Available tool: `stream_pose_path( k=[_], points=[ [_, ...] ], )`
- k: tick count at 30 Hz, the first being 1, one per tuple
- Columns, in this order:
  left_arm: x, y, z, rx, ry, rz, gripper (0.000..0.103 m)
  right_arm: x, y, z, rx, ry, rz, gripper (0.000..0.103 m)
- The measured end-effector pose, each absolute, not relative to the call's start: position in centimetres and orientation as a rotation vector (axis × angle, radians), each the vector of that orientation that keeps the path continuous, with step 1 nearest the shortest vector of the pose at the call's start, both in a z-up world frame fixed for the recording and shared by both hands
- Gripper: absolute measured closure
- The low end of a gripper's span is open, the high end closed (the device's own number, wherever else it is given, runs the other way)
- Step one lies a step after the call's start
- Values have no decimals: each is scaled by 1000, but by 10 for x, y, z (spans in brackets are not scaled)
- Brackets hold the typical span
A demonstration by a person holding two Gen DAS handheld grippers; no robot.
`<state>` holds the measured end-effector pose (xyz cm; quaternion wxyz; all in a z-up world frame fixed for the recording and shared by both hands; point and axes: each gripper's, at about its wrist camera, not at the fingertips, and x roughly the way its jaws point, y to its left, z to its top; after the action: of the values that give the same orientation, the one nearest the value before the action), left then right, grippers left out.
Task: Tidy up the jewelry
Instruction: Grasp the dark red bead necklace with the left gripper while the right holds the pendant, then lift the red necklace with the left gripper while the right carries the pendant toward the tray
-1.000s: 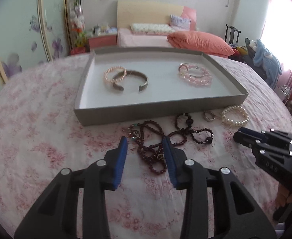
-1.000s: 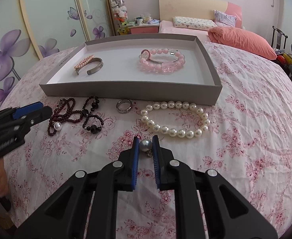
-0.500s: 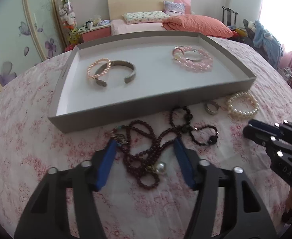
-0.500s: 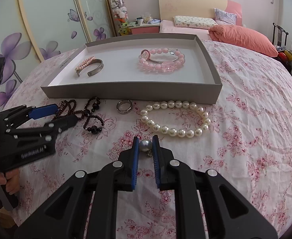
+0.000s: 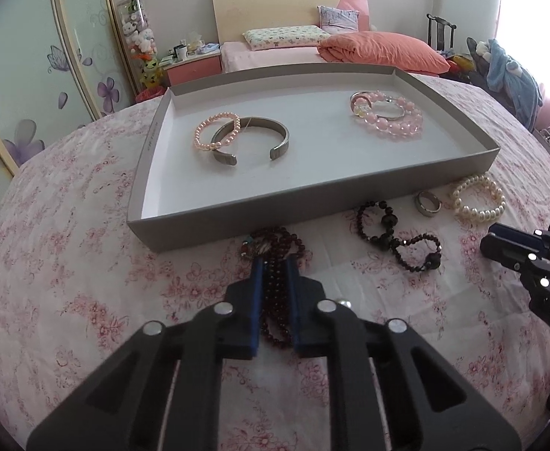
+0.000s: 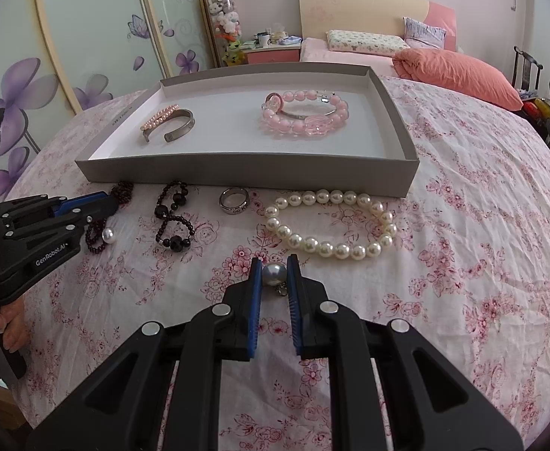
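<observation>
My left gripper (image 5: 274, 263) is shut on the dark red bead necklace (image 5: 275, 285) lying on the floral cloth just in front of the grey tray (image 5: 237, 210); it also shows in the right wrist view (image 6: 98, 203). My right gripper (image 6: 274, 268) is shut on a single grey pearl (image 6: 274, 274) low over the cloth. The tray (image 6: 237, 167) holds a pink pearl bracelet (image 5: 216, 131), a metal cuff (image 5: 252, 141) and a pink bead bracelet (image 5: 387, 118). A black bead bracelet (image 6: 173, 218), a silver ring (image 6: 234, 200) and a white pearl bracelet (image 6: 331, 225) lie before the tray.
The round table has a pink floral cloth (image 6: 481, 225). A bed with an orange pillow (image 6: 455, 75) and a wardrobe with flower doors (image 6: 49, 56) stand behind. A white pearl (image 6: 108, 235) lies by the red necklace.
My left gripper has closed its wide-open jaws onto the dark red necklace and moved nearer the tray. My right gripper has stayed still, holding the grey pearl.
</observation>
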<state>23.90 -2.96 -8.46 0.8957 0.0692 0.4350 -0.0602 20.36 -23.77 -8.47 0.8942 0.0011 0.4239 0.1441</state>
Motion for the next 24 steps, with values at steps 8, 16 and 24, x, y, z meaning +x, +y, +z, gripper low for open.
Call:
stream_pose_path(
  k=[8,16,24],
  points=[
    [233,-15,-83,82,908,-132,94,204,-236,-85,1,877,297,89],
    [225,-4,-83,65,897,-122,93,202,-234,-84,-6,876,294,89],
    [224,-7,-84,83,894,-111,93,202,-233,-85,-12,878,292,88]
  ],
)
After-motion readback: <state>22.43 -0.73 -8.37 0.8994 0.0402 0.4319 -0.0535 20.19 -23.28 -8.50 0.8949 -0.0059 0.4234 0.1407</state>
